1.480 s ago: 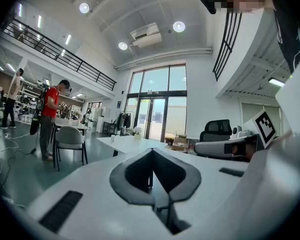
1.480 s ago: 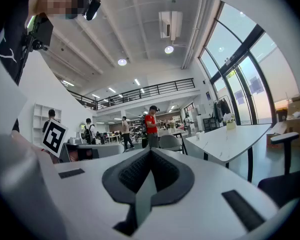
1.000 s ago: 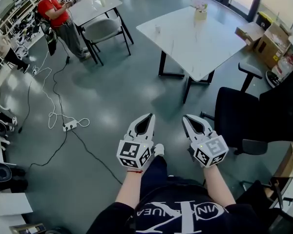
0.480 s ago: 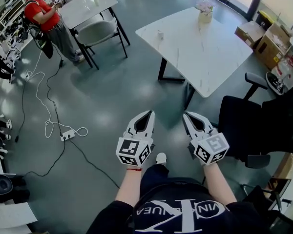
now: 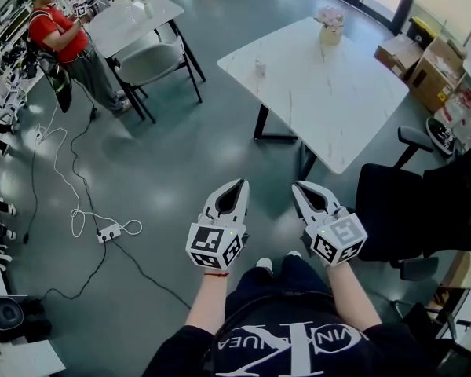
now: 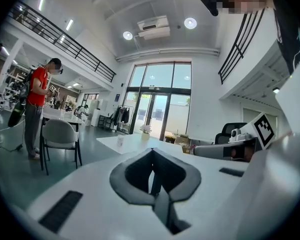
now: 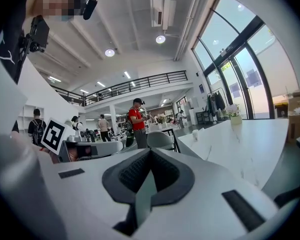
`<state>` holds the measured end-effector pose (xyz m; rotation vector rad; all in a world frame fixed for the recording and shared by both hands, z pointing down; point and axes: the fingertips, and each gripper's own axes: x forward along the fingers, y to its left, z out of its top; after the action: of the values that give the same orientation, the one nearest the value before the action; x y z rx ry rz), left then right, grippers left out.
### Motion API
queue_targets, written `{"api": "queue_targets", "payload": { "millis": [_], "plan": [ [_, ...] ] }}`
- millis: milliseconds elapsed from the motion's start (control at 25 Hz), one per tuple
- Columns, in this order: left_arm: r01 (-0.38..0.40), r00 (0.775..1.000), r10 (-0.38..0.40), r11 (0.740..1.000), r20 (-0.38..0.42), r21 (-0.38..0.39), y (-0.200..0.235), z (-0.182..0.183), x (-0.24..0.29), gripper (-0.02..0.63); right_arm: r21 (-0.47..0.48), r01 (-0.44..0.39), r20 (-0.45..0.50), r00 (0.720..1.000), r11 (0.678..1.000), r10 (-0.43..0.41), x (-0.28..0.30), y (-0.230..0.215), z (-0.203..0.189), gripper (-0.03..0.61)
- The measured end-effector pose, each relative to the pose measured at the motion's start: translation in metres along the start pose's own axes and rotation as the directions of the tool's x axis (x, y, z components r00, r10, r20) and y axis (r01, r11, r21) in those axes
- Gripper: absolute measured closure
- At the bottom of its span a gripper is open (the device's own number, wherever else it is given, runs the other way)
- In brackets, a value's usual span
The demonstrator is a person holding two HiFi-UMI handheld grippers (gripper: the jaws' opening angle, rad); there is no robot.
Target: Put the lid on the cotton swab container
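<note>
Both grippers are held out in front of me over the grey floor, well short of the white marble table (image 5: 330, 93). My left gripper (image 5: 241, 184) has its jaws closed together with nothing between them, and my right gripper (image 5: 297, 186) looks the same. A small white cylindrical container (image 5: 260, 67) stands near the table's left edge; it also shows as the small container (image 6: 121, 140) in the left gripper view and the small container (image 7: 195, 134) in the right gripper view. It is too small to identify. No lid is visible.
A pot of flowers (image 5: 330, 23) stands at the table's far end. A black office chair (image 5: 404, 203) sits right of me, cardboard boxes (image 5: 424, 61) beyond it. A second table with a grey chair (image 5: 153, 61) and a person in red (image 5: 59, 38) are far left. Cables and a power strip (image 5: 110, 232) lie on the floor.
I have stepped forward, so the marble table and the black chair sit closer and lower in the head view. Both grippers keep their pose and stay shut.
</note>
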<state>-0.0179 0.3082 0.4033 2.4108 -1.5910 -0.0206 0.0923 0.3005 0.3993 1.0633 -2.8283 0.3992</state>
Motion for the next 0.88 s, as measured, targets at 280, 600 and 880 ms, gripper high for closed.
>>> {"api": "queue_targets", "payload": {
  "millis": [280,600,880],
  "plan": [
    [-0.014,1.000,0.014,1.000,0.001,-0.011,0.023,0.004,0.028,0.609,0.000,-0.023,-0.006,1.000,1.000,0.023,0.033,-0.020,0.007,0.576],
    [-0.019,1.000,0.019,1.000,-0.014,0.012,0.070,0.021,0.089,0.609,0.009,-0.054,0.008,0.999,0.998,0.054,0.109,-0.061,0.030,0.575],
    [-0.005,0.999,0.005,1.000,-0.035,-0.002,0.105,0.035,0.164,0.609,0.030,-0.046,-0.008,0.999,0.998,0.047,0.164,-0.119,0.046,0.575]
  ]
}}
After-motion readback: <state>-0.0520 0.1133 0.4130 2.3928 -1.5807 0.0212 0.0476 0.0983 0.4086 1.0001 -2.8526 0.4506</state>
